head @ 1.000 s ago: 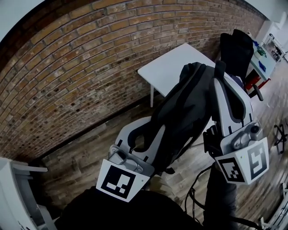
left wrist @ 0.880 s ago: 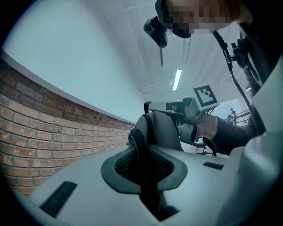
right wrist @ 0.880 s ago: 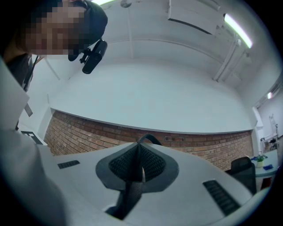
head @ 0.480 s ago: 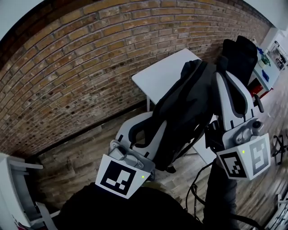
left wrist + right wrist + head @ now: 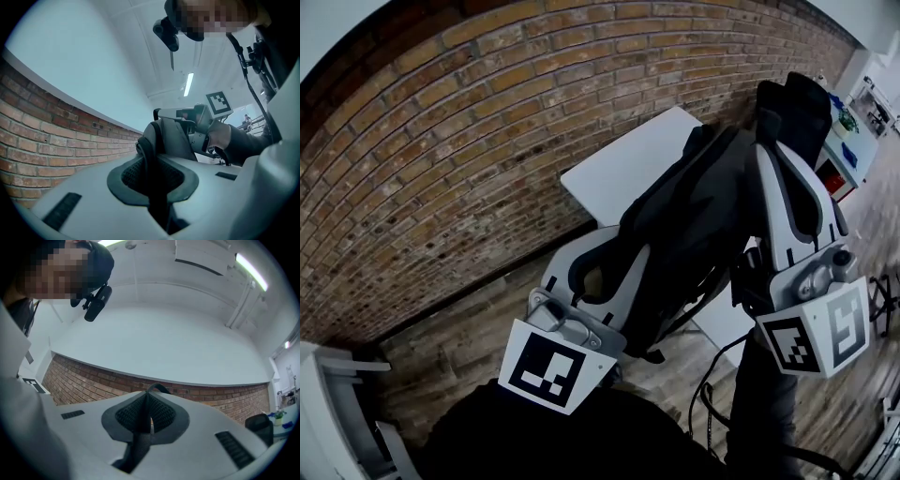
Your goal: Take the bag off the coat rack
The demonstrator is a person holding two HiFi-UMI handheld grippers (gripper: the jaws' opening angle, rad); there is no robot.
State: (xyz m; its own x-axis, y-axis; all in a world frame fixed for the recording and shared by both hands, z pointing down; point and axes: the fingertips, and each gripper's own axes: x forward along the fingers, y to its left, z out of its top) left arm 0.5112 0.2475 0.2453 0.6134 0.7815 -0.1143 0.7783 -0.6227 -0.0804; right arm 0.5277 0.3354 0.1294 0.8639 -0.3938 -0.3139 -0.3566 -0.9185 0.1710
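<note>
Firmly, left tool (image 5: 152, 177) and right tool (image 5: 146, 419) each clamp the slouchy dark fabric bag (image 5: 698, 220).

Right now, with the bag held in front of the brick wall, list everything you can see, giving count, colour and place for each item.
bag: one, dark grey, held between both tongs.
table: one, white, beside the wall, behind the bag.
brick wall: one, reddish brown, across the back.
floor: brown wood planks, below the wall.
bulky black thing: one, upper right; cannot tell what.
white furniture: one piece, lower left corner.
left tongs: white, dark pads, shut on a thick bag strap.
right tongs: white, dark pads, shut on a thin bag loop.
</note>
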